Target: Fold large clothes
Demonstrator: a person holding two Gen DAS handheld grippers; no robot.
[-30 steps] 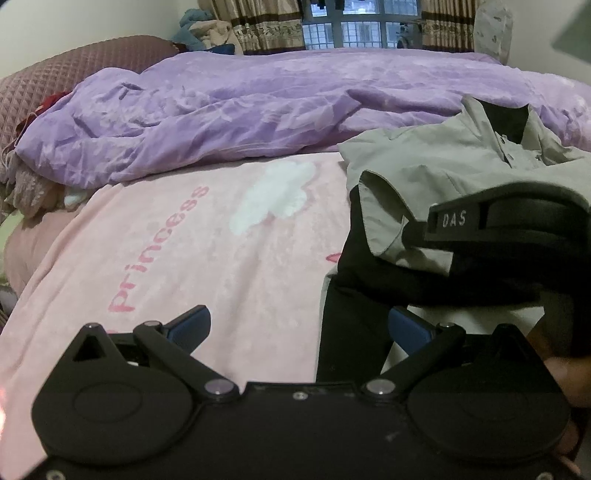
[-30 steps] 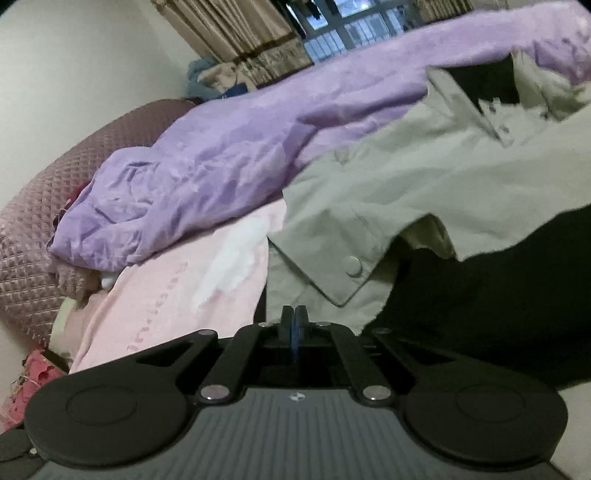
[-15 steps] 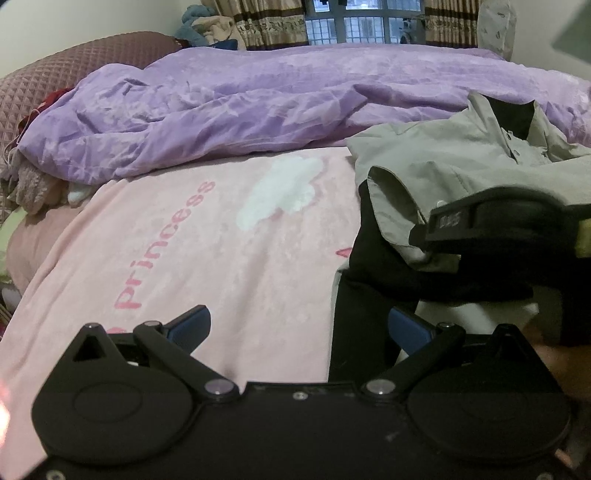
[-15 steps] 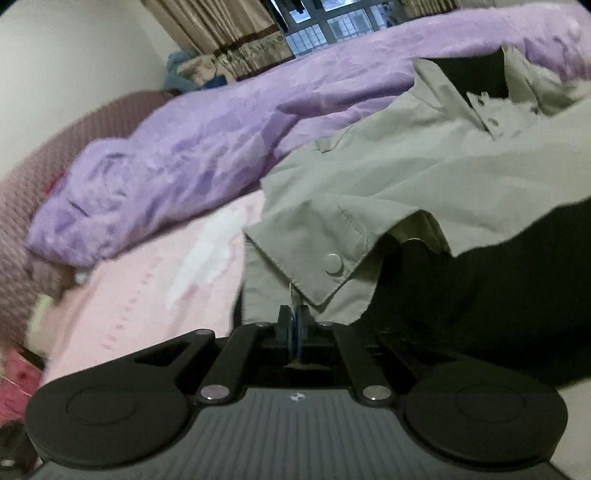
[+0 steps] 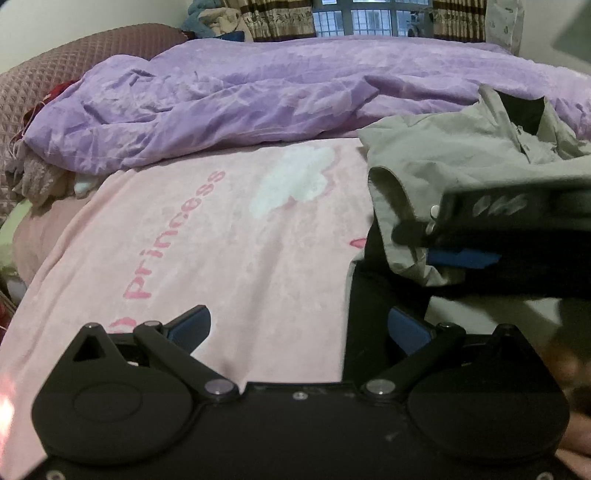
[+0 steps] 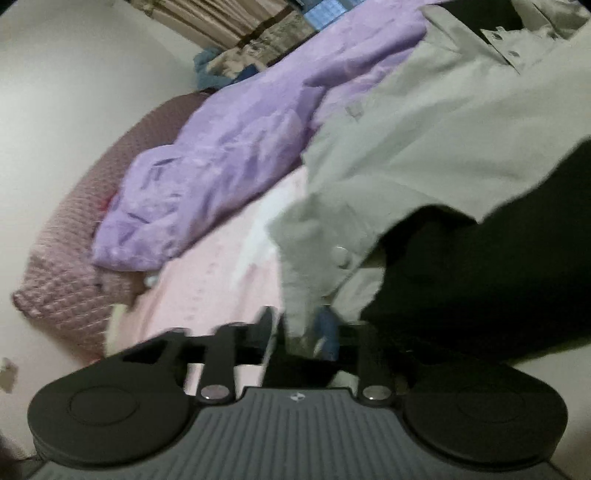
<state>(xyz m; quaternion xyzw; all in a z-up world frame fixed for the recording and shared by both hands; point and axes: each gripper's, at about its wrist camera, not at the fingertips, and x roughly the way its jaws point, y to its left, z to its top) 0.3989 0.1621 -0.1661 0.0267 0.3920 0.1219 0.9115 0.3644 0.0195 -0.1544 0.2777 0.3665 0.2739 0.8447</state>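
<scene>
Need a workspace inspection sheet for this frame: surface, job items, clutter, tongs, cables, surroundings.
Surface: bed with a pink blanket printed "Princess".
Job's things: grey jacket with black lining, lying on the right of the bed, cuff with a snap button lifted.
Clutter: crumpled purple duvet across the back; small heap of clothes by the window.
Tongs: left tongs open over the blanket and jacket edge, holding nothing; right tongs have grey cuff fabric between the fingers, image blurred, so closure cannot be told.
Cables: nothing seen.
Surroundings: quilted headboard, curtains, barred window, pale wall.
</scene>
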